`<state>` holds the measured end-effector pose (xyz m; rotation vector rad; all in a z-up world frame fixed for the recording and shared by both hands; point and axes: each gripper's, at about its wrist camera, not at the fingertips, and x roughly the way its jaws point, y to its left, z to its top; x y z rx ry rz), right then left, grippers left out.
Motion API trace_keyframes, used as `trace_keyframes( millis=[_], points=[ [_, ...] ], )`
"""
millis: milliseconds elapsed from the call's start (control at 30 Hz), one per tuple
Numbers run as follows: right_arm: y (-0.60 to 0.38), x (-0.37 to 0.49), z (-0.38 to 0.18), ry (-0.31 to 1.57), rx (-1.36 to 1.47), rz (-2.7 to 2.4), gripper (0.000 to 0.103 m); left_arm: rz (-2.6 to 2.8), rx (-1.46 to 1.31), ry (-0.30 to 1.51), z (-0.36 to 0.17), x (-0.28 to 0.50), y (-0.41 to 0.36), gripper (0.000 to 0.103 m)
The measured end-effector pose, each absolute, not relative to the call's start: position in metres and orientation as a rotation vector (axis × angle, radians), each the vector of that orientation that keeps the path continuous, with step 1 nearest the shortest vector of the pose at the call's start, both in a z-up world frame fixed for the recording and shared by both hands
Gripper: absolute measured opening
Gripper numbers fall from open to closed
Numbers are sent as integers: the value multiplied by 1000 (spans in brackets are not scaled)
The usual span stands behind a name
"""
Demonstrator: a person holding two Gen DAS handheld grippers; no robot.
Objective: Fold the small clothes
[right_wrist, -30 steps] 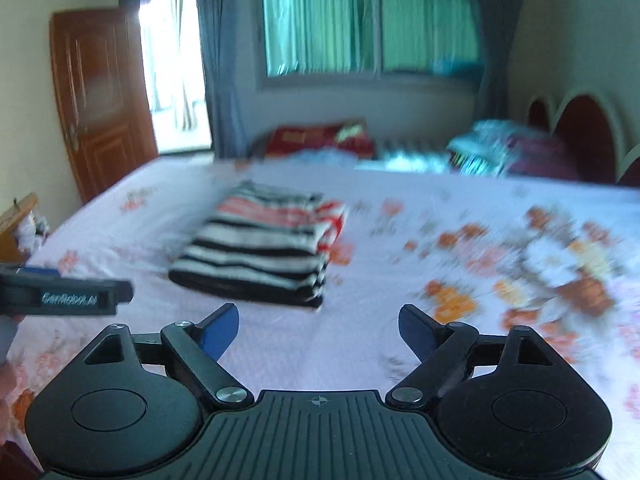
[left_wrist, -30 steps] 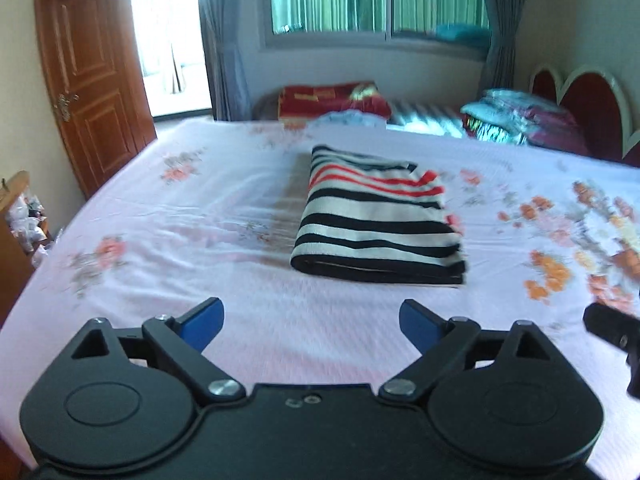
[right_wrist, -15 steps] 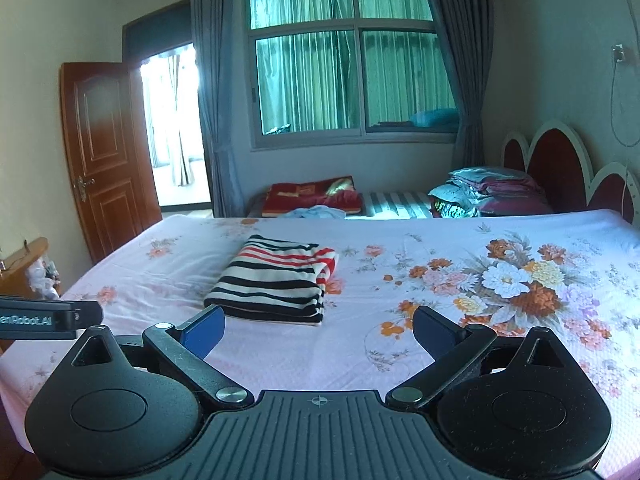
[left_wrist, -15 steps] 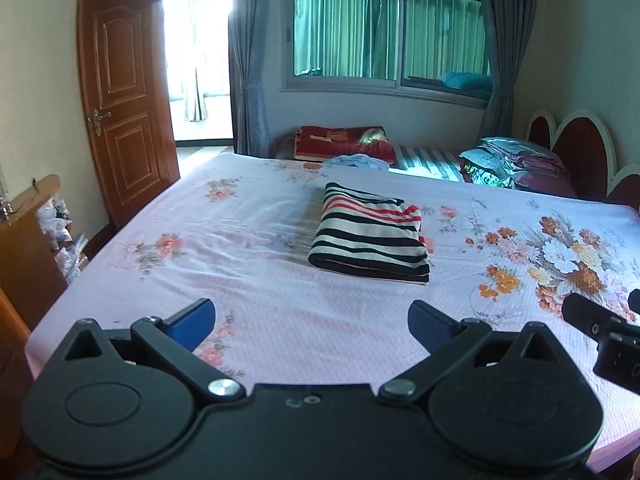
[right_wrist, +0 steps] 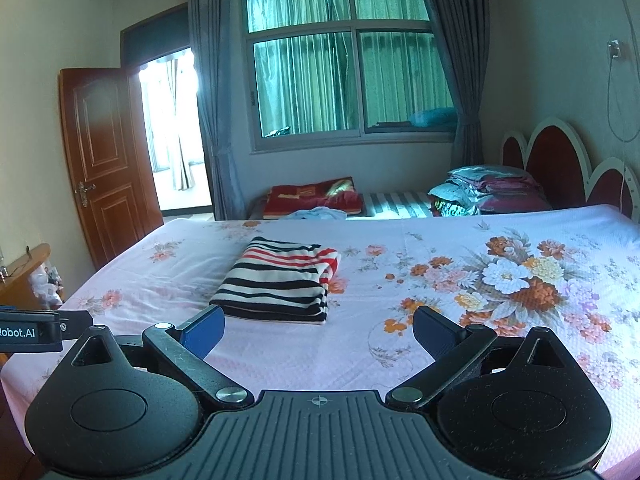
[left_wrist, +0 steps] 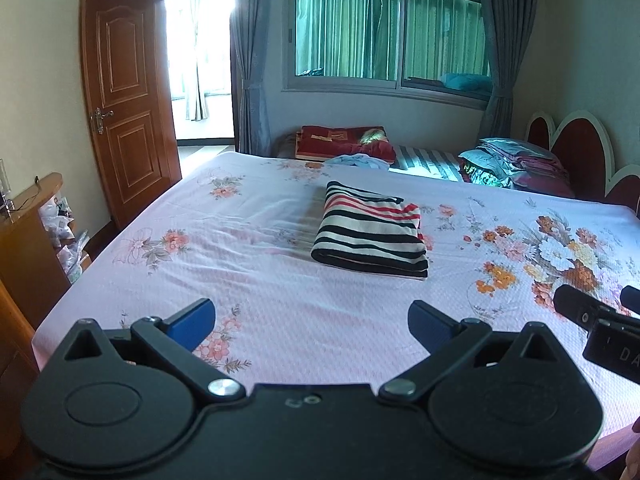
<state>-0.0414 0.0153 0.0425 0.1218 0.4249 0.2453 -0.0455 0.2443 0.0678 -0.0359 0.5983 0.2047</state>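
both hand-held grippers (left_wrist: 312,322) (right_wrist: 319,330) wide open, empty, above bed (left_wrist: 280,304)

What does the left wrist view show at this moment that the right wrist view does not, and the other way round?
Only the left wrist view shows the left gripper from behind, open and empty, with the right gripper's tip at its right edge. Only the right wrist view shows the right gripper from behind, open and empty, a wall socket with a hanging cable, and the left gripper's tip at its left edge. Both show the folded striped shirt lying on the flowered bed sheet, the open wooden door and the window.
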Motion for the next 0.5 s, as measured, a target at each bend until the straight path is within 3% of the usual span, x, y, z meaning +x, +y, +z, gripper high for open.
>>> trace_keyframes(
  millis=[500],
  points=[
    [15, -35, 42, 424, 124, 255, 99, 219, -32, 605, 67, -37, 244, 102]
  ],
)
